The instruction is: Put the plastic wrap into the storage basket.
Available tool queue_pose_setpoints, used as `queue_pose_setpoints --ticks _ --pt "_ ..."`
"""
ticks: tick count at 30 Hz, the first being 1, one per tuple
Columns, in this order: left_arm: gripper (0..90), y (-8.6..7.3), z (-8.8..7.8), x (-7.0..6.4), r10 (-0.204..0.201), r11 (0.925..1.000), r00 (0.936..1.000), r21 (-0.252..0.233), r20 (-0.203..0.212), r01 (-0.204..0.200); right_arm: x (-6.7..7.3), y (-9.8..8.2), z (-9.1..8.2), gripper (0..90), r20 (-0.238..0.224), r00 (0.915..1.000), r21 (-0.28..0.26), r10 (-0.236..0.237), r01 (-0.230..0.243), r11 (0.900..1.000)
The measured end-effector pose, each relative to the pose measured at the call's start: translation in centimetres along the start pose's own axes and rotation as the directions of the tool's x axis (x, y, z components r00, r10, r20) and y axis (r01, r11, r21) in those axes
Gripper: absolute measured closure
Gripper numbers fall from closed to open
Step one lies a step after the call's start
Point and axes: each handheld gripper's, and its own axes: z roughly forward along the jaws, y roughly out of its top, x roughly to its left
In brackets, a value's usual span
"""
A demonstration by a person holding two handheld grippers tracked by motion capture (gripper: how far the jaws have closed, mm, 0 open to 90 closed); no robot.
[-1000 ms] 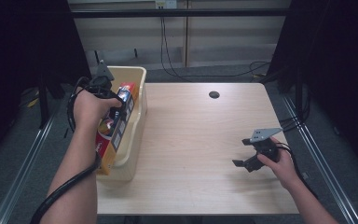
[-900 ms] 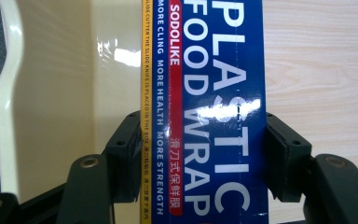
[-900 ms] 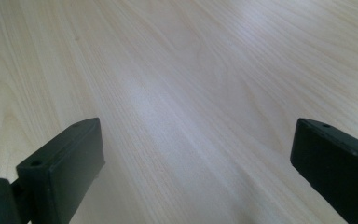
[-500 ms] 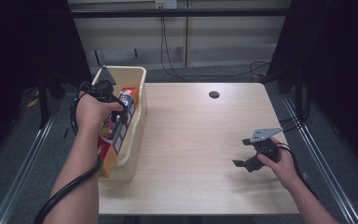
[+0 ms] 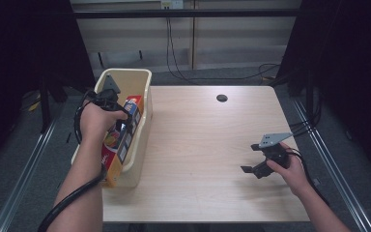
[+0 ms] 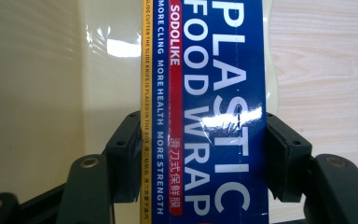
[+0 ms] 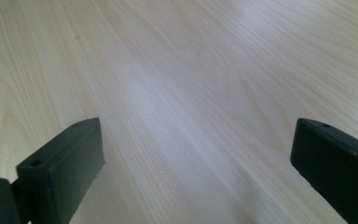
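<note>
High view: cream plastic bin (image 5: 145, 79) sits on left edge of wooden table (image 5: 198, 145). Left gripper (image 5: 118, 123) over bin, clamped on plastic food wrap box (image 5: 125, 140). Box lies long-ways inside bin. Right gripper (image 5: 251, 162) on table, well apart from bin, far to its right, jaws apart, holding nothing.

Left gripper view: two black jaws press both sides of blue plastic food wrap box (image 6: 205, 93). Cream bin wall (image 6: 51, 84) behind box, table wood (image 6: 326, 70) past bin.

Right gripper view: jaws wide apart, bare table wood (image 7: 191, 93) between them.
</note>
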Motion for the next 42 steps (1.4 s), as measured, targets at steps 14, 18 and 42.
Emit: queue_pose_setpoints --ticks 14,18,42 --pt "40.1 0.1 0.9 0.0 -0.002 0.9999 1.0 0.015 -0.005 0.002 0.0 0.0 0.1 2.2 -0.006 1.0 0.006 -0.005 0.005 1.0" --pt "40.1 0.1 1.1 0.1 -0.003 0.9998 1.0 0.021 0.002 0.003 0.0 0.0 0.1 2.2 -0.003 1.0 0.006 -0.006 0.006 1.0" --pt "39.7 0.4 2.7 0.5 -0.024 0.9984 0.9996 0.051 0.011 0.024 0.0 0.0 0.3 2.2 -0.007 0.9999 0.011 -0.01 0.01 1.0"
